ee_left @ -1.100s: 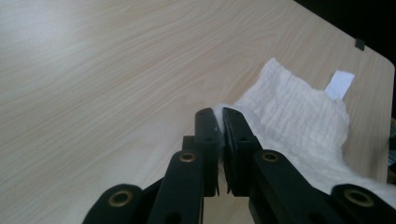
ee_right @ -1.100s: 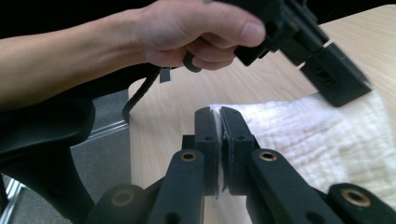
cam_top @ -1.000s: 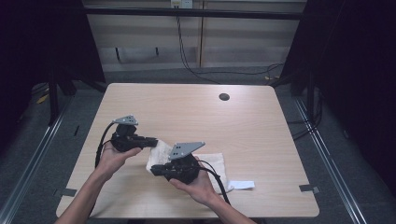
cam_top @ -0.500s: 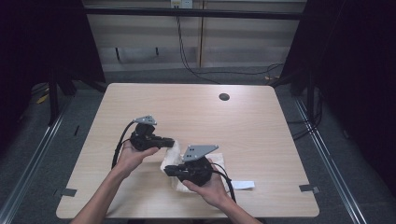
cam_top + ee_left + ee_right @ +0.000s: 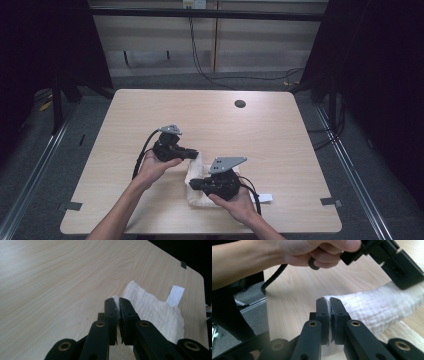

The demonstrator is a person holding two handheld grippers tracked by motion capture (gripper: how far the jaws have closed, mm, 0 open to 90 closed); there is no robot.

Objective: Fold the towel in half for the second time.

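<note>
- White, crinkled cloth (image 5: 200, 187) is what I have in both tongs: the left tongs (image 5: 118, 305) are clamped on one edge of it, the right tongs (image 5: 329, 305) on another, each pair of jaws pinched tight with a sliver of fabric between.
- From the high view, the left tongs (image 5: 194, 155) sit up and to the left of the right tongs (image 5: 192, 183), with the cloth bunched between and under them, near the front of the pale wood table (image 5: 150, 115).
- Looking along the left tongs, the cloth (image 5: 155, 312) runs off to their right and lies on the table; just past it is a small white paper tag (image 5: 175, 295).
- Looking along the right tongs, the cloth (image 5: 377, 307) rises as a thick roll toward the other tongs, and my left hand (image 5: 312, 252) is close above, blocking the far view.
- A dark round hole (image 5: 240, 104) is well beyond both tongs, toward the far edge.
- Bits of dark tape (image 5: 331, 202) mark the table's front corners; cables (image 5: 200, 50) trail on the floor behind.
</note>
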